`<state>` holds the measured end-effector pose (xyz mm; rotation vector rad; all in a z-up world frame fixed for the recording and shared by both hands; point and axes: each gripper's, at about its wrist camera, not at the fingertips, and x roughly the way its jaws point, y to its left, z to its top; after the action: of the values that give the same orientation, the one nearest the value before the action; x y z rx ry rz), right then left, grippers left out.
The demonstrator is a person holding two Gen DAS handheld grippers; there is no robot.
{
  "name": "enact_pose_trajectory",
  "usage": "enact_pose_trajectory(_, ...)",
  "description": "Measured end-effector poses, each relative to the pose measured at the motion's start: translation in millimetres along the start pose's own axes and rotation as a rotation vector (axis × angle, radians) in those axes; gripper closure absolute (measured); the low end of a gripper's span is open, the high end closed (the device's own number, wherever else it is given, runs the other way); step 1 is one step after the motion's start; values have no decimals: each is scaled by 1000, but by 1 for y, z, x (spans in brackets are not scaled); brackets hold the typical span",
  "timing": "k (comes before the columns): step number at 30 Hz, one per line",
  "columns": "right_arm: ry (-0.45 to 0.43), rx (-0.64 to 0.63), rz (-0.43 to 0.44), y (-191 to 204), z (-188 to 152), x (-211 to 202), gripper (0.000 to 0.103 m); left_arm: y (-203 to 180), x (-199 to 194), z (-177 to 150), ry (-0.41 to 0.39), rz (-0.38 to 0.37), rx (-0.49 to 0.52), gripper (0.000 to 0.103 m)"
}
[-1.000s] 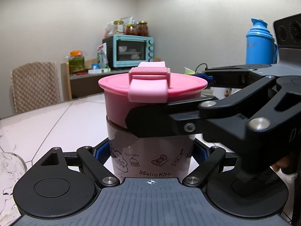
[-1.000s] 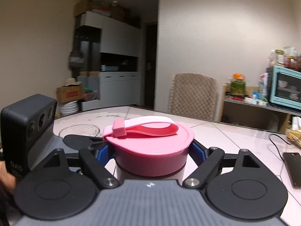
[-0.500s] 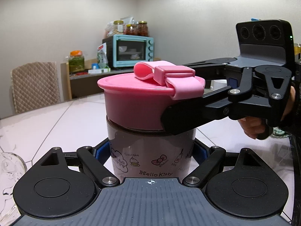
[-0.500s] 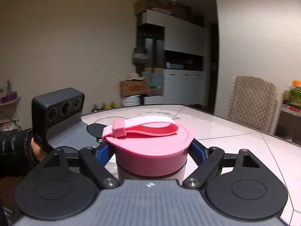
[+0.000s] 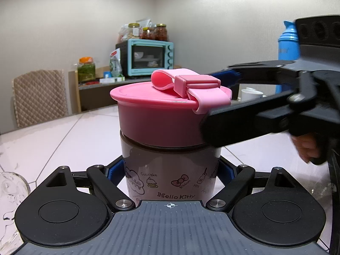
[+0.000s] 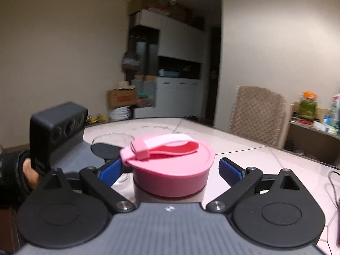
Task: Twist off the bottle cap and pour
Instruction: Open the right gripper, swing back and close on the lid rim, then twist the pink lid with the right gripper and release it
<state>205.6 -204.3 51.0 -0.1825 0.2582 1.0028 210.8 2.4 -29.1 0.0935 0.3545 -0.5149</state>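
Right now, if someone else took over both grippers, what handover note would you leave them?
Left gripper: shut on the bottle, upright on the table.
Right gripper: jaws opening; pads clear of the pink cap, which sits between them.
Glass bowl: on the table beyond the bottle.
Done: bottle steadied; cap being worked, how loose it is cannot be told.
Left: re-grip and finish unscrewing, lift the cap off, pour.

Left tongs (image 5: pixel 171 171) clamped on the printed bottle (image 5: pixel 170 176), blue pads against both its sides. Pink cap (image 5: pixel 161 119) sits on top, strap loop folded over. Right tongs (image 5: pixel 214 104) reach in from the right beside the cap, jaws opening. White tiled surface (image 5: pixel 70 140) beyond.
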Motion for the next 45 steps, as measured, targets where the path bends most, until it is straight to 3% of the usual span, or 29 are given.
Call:
enact_pose_trajectory(3, 3, 34, -108, 14, -3, 1, 2, 0, 0, 0, 0, 0, 0, 13)
enact_pose_trajectory(8, -19, 55, -191, 27, -9, 8, 2, -1, 0, 0, 0, 0, -1, 13)
enact_pose_trajectory(26, -42, 129, -271, 35, -16, 40, 4, 0, 0, -1, 0, -1, 0, 13)
enact_pose_trajectory(29, -36, 135, -277, 35, -18, 42, 8, 0, 0, -1, 0, -1, 0, 13)
enact_pose_trajectory(31, -34, 139, -286, 36, -19, 44, 17, 0, 0, -1, 0, -1, -1, 13)
enact_pose_trajectory(38, -27, 130, -261, 32, -22, 39, 18, 0, 0, -1, 0, -1, -1, 13)
enact_pose_trajectory(42, -21, 113, -185, 21, -22, 36, 18, 0, 0, -1, 0, -1, -1, 13)
enact_pose_trajectory(45, -2, 74, -61, 1, -21, 33, 18, 0, 0, -1, 0, -1, -1, 13)
